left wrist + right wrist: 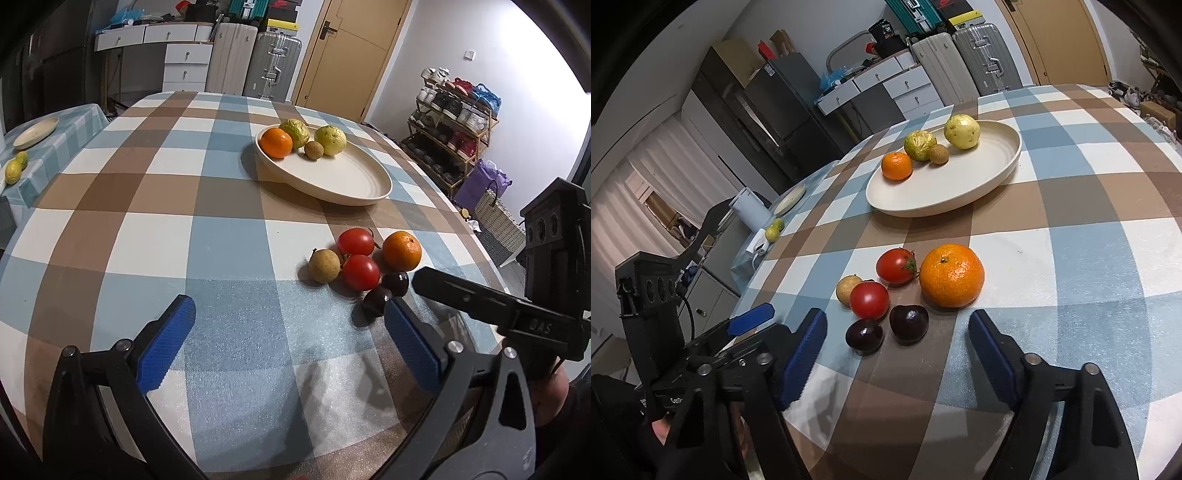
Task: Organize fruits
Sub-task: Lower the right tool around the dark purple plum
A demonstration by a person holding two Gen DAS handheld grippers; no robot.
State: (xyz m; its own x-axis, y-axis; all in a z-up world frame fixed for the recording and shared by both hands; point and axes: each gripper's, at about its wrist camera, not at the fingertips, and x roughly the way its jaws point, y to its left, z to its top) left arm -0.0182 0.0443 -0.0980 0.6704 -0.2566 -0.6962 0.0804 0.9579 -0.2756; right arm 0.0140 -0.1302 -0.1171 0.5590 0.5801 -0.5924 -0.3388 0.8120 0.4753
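1. Through the left wrist view, I am watching my left tool (288,332) hovering released and empty over the checked table (147,192), its blue pads spread wide. The loose fruit is sitting just ahead and to its right: a tan longan (324,266), two tomatoes (360,272), an orange (402,250) and two dark cherries (376,301), huddled together and touching. Farther back, the cream plate (354,184) is already holding four fruits at its far end.

2. Through the right wrist view, I am seeing my right tool (897,347) released too, its pads flanking the two cherries, probably lining up on the nearer cherry (908,322). The plate (923,199) is lying well beyond, leaving its near half free for these pieces.
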